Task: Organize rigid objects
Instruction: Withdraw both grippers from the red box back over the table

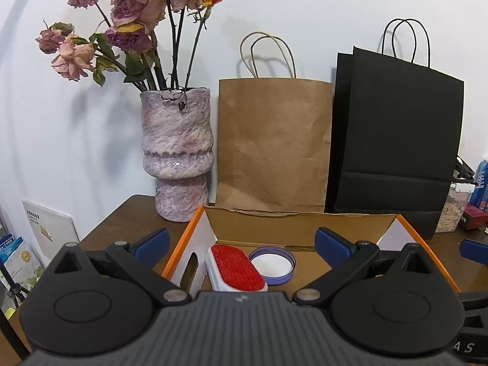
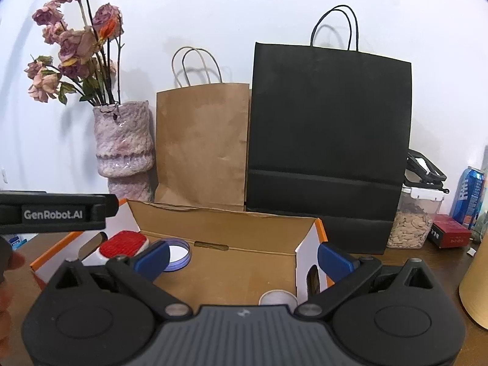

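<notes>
An open cardboard box (image 1: 299, 228) (image 2: 225, 222) with orange-edged flaps sits on the brown table. Inside it, at the left, lies a white brush with a red pad (image 1: 236, 268) (image 2: 122, 243), and beside that a purple-rimmed round lid (image 1: 272, 264) (image 2: 177, 254). A pale round lid or cup (image 2: 277, 297) shows at the box's near right, partly hidden by my right gripper's body. My left gripper (image 1: 242, 242) hovers open over the box's left half with nothing between its blue fingers. My right gripper (image 2: 242, 257) hangs open and empty above the box's right half.
Behind the box stand a mottled pink vase (image 1: 177, 152) of dried roses, a brown paper bag (image 1: 274, 143) and a black paper bag (image 1: 396, 140). To the right are a clear container of chips (image 2: 411, 222), a red packet (image 2: 450, 235), a blue can (image 2: 469, 196) and a tan cylinder (image 2: 475, 277).
</notes>
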{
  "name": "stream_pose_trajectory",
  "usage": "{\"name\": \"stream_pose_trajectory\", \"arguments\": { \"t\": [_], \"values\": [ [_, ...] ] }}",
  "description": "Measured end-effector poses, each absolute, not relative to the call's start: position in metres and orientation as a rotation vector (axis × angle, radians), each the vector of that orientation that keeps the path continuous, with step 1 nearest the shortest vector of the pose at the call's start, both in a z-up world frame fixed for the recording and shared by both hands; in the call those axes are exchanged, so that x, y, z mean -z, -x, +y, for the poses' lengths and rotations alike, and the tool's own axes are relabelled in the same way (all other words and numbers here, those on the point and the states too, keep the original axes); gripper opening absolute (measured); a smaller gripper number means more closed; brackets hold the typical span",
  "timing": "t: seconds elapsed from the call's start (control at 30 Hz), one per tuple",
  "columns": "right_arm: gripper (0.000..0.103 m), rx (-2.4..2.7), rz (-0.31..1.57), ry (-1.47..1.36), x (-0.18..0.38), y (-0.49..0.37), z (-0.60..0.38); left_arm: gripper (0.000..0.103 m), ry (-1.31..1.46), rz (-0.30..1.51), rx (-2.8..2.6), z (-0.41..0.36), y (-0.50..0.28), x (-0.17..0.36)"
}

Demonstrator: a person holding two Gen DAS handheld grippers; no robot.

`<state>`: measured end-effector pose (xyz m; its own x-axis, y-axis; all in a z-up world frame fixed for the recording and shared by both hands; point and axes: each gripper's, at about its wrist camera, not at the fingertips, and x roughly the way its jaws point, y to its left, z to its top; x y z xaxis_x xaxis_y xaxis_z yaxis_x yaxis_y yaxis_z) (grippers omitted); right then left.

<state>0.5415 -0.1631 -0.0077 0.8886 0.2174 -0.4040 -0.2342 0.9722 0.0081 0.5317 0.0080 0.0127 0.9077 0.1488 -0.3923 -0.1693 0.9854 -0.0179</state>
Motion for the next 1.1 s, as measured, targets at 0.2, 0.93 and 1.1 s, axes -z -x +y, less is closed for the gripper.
{"name": "stream_pose_trajectory", "arguments": {
  "t": [0.2,0.93,1.1],
  "values": [
    [0.103,-0.238,0.41,0.04,0.008,-0.524,-0.167,0.103,0.05,0.403,-0.158,0.008,-0.513,-0.014],
    [0.103,-0.258,0.399,0.044,0.002,-0.443,-0.178,0.103,0.054,0.406,-0.14,0.008,-0.436,-0.018],
    [0.103,-0.264,0.399,0.045,0.001,-0.425,-0.178,0.103,0.053,0.404,-0.137,0.007,-0.419,-0.019]
  ]
}}
